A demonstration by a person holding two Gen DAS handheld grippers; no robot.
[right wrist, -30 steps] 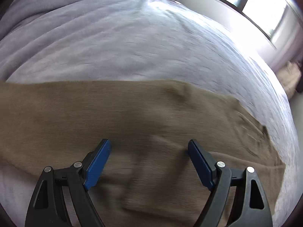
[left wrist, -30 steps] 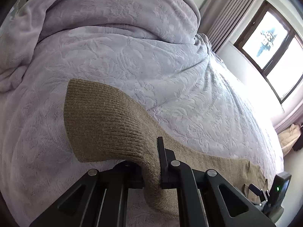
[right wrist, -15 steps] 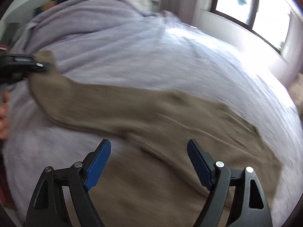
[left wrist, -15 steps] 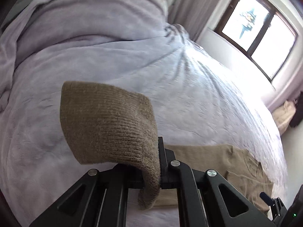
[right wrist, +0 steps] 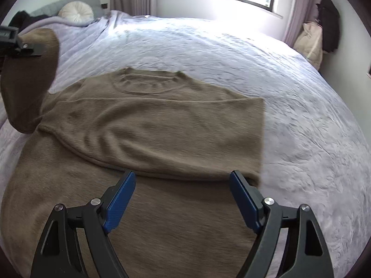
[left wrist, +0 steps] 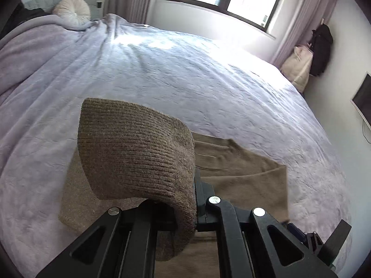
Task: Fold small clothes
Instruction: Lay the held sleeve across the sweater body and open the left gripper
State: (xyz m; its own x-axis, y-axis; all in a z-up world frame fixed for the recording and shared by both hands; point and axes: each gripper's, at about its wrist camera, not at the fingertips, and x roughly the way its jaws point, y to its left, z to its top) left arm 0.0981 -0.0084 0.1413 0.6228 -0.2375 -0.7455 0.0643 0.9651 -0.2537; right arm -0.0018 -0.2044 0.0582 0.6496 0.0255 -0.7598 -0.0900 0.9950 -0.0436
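Note:
A brown knit sweater lies flat on the lilac bed, neck toward the window, its right sleeve folded across the chest. My left gripper is shut on the cuff of the left sleeve and holds it in the air over the sweater body. In the right wrist view the lifted sleeve hangs at the far left, pinched by the left gripper. My right gripper is open and empty, low over the sweater's lower part.
The bedspread stretches to the window wall. A round cushion and dark clothes lie at the headboard. A beige bag and black garment stand at the far right wall.
My left gripper lifted the sleeve and carried it in over the sweater body. My right gripper drew back and up, still open, so the whole sweater shows.

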